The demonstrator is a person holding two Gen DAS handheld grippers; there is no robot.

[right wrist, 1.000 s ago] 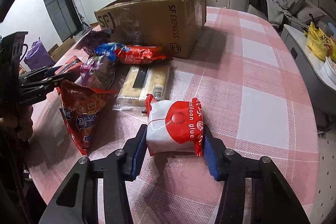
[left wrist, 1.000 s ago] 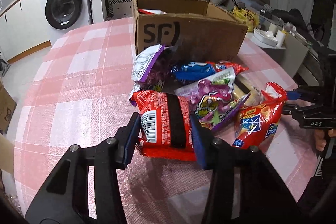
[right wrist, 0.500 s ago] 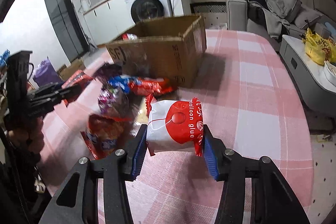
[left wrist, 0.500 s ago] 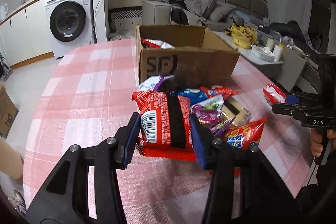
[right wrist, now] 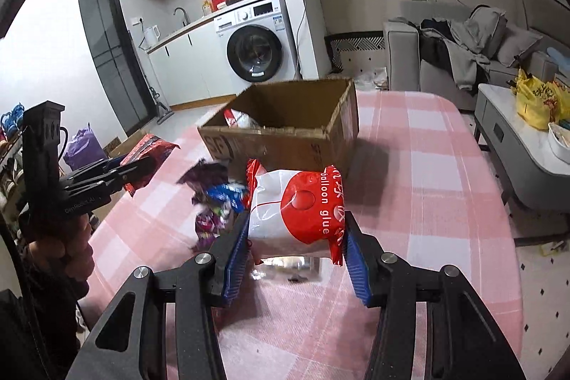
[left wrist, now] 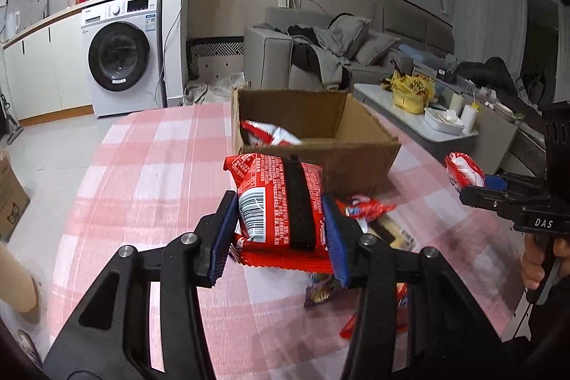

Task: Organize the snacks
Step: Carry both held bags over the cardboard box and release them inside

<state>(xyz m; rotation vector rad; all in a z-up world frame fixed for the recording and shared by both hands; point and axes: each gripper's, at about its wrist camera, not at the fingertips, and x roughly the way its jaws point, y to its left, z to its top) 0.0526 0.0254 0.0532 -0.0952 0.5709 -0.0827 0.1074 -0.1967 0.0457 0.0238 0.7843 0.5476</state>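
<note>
While both tools are off the table, each carries a packet. Left gripper [left wrist: 281, 230]: blue pads pressed on the sides of a red snack packet [left wrist: 279, 202] with a barcode and a black centre strip, held clear of the pink checked tablecloth [left wrist: 149, 173]. Right gripper [right wrist: 295, 248]: jaws narrow, clamped on a white-and-red bag [right wrist: 295, 209] printed "balloon glue", also lifted.

Open cardboard box [left wrist: 320, 134] stands on the table beyond both packets; one red-and-white packet [left wrist: 267, 134] lies inside against its left wall. Rest of the box floor is hidden by the near wall.

Loose snack pile [right wrist: 217, 198] sits between the box and the grippers; mostly covered by the held packets and blurred, so only purple, blue and red wrappers can be made out, possibly more beneath.

Tablecloth to the right of the box is bare up to the table edge. Sofa [right wrist: 459, 56] and low side table [right wrist: 516, 148] stand beyond that edge.
</note>
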